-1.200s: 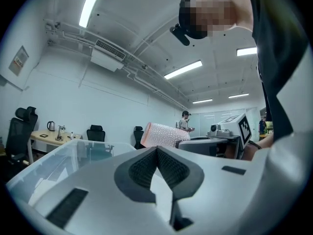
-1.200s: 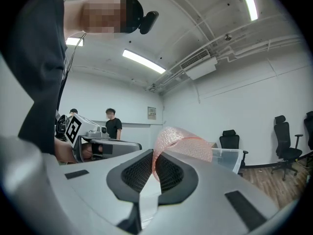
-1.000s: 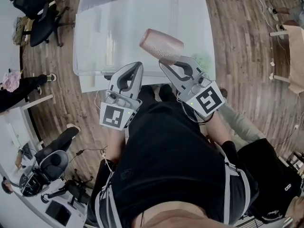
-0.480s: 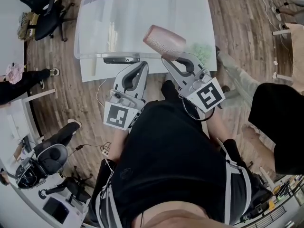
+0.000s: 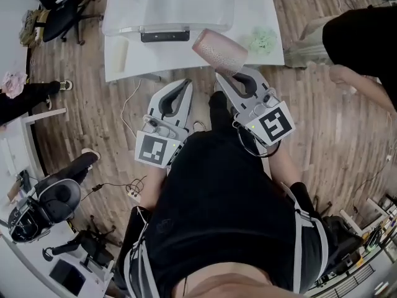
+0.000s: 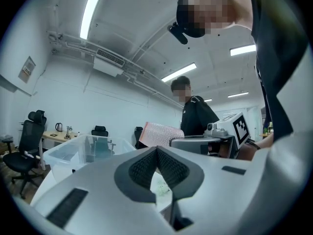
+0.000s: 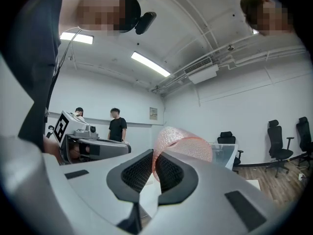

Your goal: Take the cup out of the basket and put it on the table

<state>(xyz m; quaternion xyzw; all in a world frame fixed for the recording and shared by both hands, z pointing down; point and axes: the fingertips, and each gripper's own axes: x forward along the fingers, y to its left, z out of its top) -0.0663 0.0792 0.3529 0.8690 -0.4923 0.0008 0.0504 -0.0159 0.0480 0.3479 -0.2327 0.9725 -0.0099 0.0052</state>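
Right gripper is pinching the rim of the pink bumpy translucent cup, which is tipped sideways over the white table's near edge. The left gripper's jaws are pressed together, empty, just off that edge.

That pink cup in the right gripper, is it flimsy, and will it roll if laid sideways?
Probably light and thin: the pink cup looks translucent, pinched by its rim in the right gripper. Its round body would likely roll.
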